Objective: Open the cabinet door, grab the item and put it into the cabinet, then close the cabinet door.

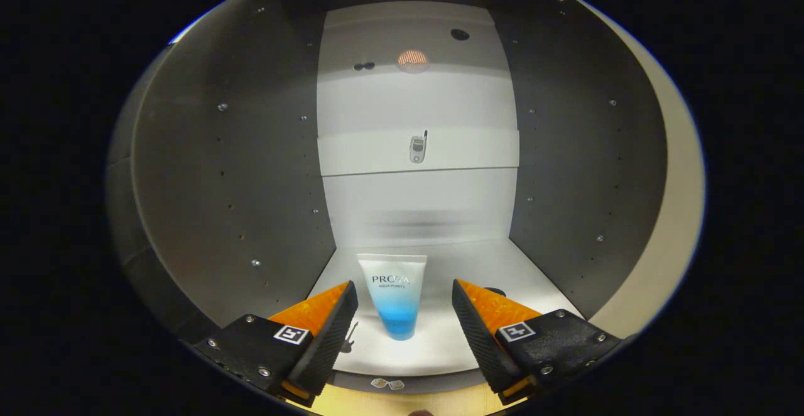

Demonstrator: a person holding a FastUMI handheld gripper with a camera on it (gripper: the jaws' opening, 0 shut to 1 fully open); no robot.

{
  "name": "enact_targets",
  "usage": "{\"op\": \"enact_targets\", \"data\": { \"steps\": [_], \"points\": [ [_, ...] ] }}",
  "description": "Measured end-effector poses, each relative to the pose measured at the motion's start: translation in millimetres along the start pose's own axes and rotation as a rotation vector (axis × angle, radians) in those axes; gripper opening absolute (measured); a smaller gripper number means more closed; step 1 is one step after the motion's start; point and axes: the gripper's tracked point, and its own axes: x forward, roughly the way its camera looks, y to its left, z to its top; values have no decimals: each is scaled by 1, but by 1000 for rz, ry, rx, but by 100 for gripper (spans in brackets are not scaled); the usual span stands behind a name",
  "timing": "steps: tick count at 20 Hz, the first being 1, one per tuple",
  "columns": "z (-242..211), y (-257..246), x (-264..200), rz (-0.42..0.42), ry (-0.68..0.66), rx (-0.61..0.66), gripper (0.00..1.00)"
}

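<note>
We see our claw [405, 306] held level and pointing straight ahead, its two fingers [326, 328] spread wide apart and reaching forward side by side. Both fingers taper to narrow tips, their ribbed inner faces turned toward each other across an open gap. Neither finger presses on anything; both tips stand free. Each finger sits on a dark mount fixed with small screws and carrying a square printed marker on its top face

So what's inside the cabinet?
A tube stands on the bottom shelf, between the open tongs. A small phone sits on the shelf above. Behind the tube is hidden.
</note>
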Motion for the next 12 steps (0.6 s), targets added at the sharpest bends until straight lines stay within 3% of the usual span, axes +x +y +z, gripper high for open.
{"op": "enact_targets", "data": {
  "steps": [12],
  "points": [
    [-23, 5, -171, 90, -165, -27, 94]
  ]
}}
